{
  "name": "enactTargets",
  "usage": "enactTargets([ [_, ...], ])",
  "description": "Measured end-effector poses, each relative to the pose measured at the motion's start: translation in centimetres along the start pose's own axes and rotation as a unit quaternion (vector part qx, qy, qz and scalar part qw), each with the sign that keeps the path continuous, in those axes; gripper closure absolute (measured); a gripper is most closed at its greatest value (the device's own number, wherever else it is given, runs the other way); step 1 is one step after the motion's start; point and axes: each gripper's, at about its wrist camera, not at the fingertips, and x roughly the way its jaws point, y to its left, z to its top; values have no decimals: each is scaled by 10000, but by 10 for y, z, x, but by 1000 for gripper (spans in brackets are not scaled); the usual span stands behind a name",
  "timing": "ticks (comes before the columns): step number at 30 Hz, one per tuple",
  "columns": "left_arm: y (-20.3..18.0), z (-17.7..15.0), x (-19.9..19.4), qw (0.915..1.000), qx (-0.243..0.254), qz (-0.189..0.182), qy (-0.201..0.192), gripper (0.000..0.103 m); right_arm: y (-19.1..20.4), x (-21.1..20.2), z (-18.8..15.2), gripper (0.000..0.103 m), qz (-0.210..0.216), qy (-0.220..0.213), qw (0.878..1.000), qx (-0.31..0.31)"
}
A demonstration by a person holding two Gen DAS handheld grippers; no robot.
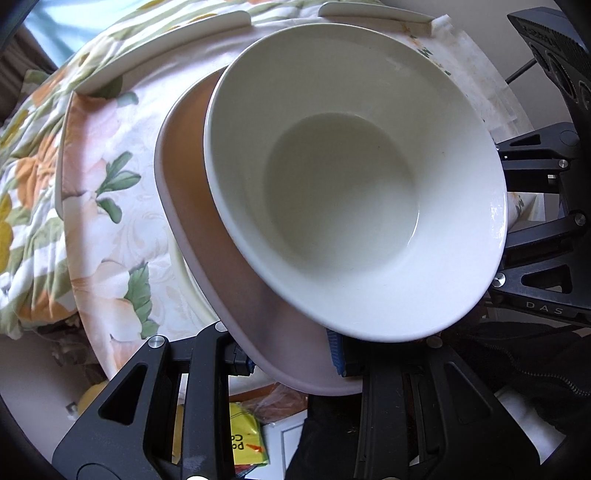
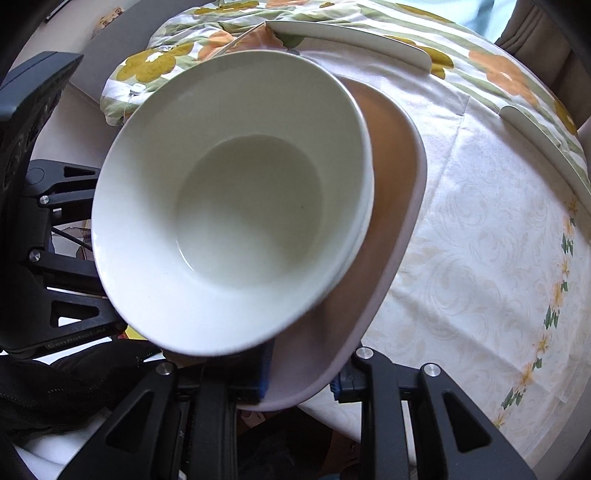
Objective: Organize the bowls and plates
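Observation:
A white bowl point(image 1: 343, 184) point(image 2: 240, 206) sits on a pinkish oval plate point(image 1: 184, 192) point(image 2: 395, 192), which is carried above the table. My left gripper point(image 1: 291, 360) is shut on the plate's near rim, its blue pads point(image 1: 336, 354) on either side of the edge. My right gripper point(image 2: 301, 380) is shut on the opposite rim the same way. Each view shows the other gripper's black frame point(image 1: 535, 221) point(image 2: 55, 240) beyond the bowl. The bowl is empty and hides much of the plate.
The round table point(image 2: 480, 258) wears a pale floral cloth. White plates lie at its far side point(image 1: 162, 55) point(image 1: 369, 11) point(image 2: 351, 37) point(image 2: 546, 140). A bunched flowered cloth point(image 1: 22, 221) lies beside the table, and a yellow packet point(image 1: 247, 443) is below its edge.

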Motion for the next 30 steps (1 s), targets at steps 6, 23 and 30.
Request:
enactTargets([
  [6,15,-5,10,9999,81,-83,75,77,14,11,2,81,-115,109,9998,99],
  [23,19,9,22,9993,303,24,233,77,8,17,2,80,-139,127,9989,419],
  [30,22,12,16,9988,185,-130,444,77,6,17,9,80,-125,248,9985,469],
])
